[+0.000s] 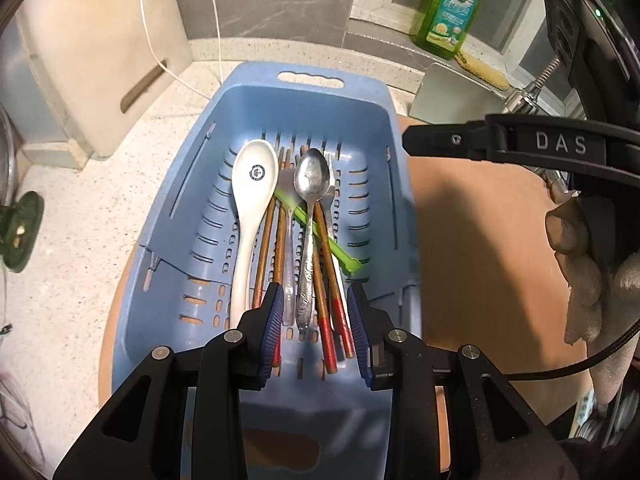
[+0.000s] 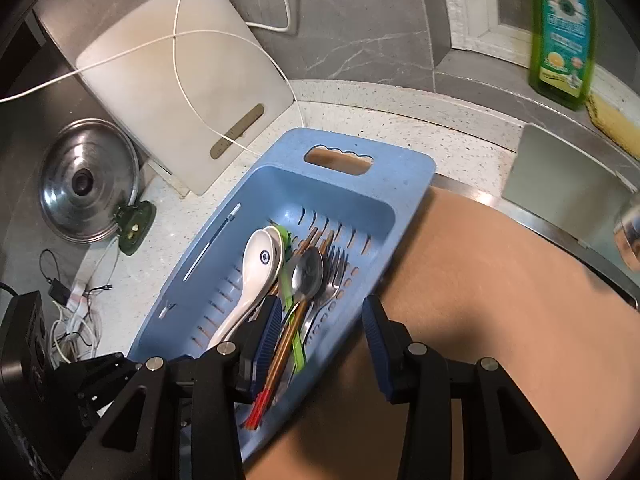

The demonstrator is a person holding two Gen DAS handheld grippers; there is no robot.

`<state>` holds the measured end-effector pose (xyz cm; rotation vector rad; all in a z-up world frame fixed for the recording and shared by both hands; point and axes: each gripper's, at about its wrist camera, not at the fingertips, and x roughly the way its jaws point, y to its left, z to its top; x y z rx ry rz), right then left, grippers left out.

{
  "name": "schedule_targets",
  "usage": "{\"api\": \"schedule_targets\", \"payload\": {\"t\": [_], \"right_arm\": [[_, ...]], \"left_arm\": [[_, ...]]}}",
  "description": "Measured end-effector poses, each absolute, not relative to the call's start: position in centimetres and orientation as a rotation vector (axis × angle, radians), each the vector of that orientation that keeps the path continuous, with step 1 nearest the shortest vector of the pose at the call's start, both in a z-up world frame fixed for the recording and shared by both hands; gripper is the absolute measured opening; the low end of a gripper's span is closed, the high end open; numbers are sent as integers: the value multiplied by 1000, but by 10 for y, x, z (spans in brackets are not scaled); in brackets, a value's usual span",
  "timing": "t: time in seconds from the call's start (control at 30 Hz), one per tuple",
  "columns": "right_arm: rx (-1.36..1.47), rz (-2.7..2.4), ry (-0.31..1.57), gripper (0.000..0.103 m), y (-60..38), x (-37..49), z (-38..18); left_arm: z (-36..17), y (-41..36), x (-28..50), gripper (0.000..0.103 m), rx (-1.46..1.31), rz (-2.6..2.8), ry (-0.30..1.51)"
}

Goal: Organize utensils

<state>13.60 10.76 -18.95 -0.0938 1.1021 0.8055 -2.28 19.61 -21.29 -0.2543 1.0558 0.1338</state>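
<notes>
A blue slotted basket (image 1: 360,84) (image 2: 400,160) holds the utensils. In it lie a white ceramic spoon (image 1: 254,176) (image 2: 260,264), a metal spoon (image 1: 312,176) (image 2: 308,272), a green plastic utensil (image 1: 340,252) (image 2: 286,284), brown chopsticks with red ends (image 1: 336,308) (image 2: 280,352) and a fork (image 2: 336,276). My left gripper (image 1: 316,300) hangs open just above the handle ends, its blue pads either side of the metal spoon's handle without pressing on it. My right gripper (image 2: 322,312) is open over the basket's near right rim, and nothing is held.
A white cutting board (image 1: 100,60) (image 2: 172,80) leans at the back left, crossed by a white cable. A green soap bottle (image 1: 452,4) (image 2: 560,32) and a sponge (image 1: 480,68) stand at the back right. A pot lid (image 2: 86,180) lies left. A tan surface (image 2: 500,300) lies under and right of the basket.
</notes>
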Motion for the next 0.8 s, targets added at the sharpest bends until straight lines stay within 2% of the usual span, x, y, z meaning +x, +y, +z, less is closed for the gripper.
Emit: {"api": "schedule_targets", "payload": {"t": [0.1,0.37,0.5,0.67,0.8], "right_arm": [[-97,806,1088,39,97,131,-188],[-115,832,1026,40,74,114,-182],[-151,845,980,40,68,105,-179],[-160,873,1030,40,56,100,-185],[-210,833,980,40,44,92,-181]], "left_arm": [[-210,190,-24,42,-248,144,1042],[-205,179,-34,42,-262,164,1017],[-200,173,-41,45,-264,181,1006],[-192,169,-50,46,-269,199,981],[-182,165,-55,46,-267,210,955]]}}
